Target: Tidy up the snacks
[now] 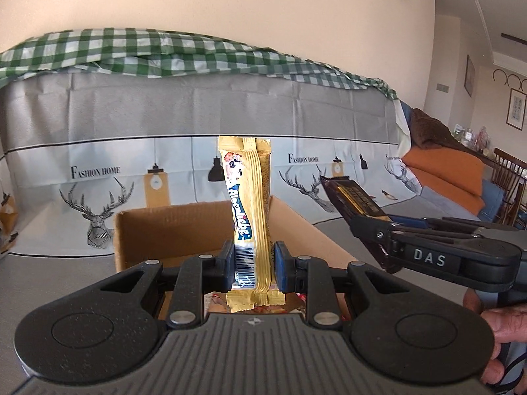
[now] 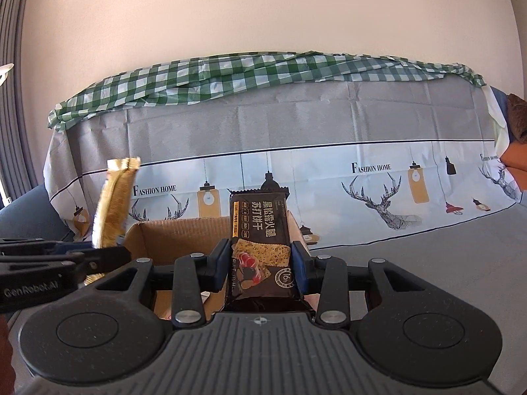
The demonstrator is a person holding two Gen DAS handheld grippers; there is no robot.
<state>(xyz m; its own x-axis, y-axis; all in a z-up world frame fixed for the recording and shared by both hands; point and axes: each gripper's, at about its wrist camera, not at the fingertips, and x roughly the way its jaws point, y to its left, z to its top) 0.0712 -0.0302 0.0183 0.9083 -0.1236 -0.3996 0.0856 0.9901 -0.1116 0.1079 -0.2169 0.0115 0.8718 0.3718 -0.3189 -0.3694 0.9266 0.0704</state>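
**Two packets held above the box**

Nearest to us, our left gripper (image 1: 253, 268) is pinching a gold candy packet (image 1: 248, 204) near its lower end, so the packet stands upright between the blue pads (image 1: 282, 265). Our right gripper (image 2: 260, 268) is clamped on a dark cracker packet (image 2: 260, 230), low on its body and also upright. Both look light and thin-skinned. We judge the gold one soft and crinkly, apt to flop if held by a tip, and the crackers brittle, so a hard squeeze could break them. We would grip flat across the mid-body, away from the sealed ends. Just beyond stands the open cardboard box (image 1: 171, 227), with wrappers partly visible inside. Behind it hangs the deer-print cloth (image 2: 378, 197).
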